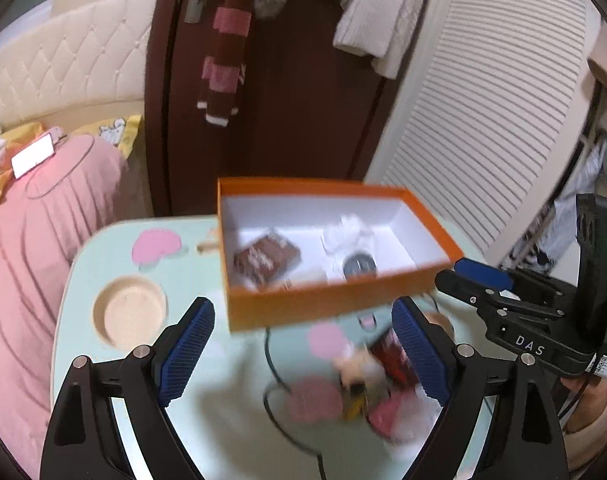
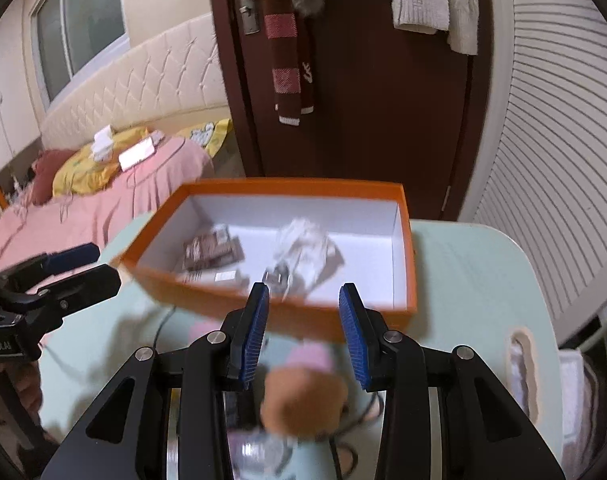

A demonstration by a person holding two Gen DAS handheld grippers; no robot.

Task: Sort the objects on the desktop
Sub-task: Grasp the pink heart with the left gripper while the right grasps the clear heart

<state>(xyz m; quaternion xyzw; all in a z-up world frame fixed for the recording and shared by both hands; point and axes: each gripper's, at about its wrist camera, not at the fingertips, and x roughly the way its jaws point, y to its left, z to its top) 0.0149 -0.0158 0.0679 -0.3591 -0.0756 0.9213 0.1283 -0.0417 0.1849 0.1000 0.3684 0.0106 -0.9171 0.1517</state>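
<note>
Each wrist view looks forward past its own tool, close above the desk [image 1: 83, 288]; both share the orange box [image 1: 323, 304] ahead.

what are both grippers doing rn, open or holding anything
left gripper: open, fingers wide apart, nothing between them.
right gripper: open, holding nothing; the orange box lies just ahead.

Mint table [image 1: 223, 432] under orange box [image 1: 323, 308], clutter [image 1: 367, 384].
</note>
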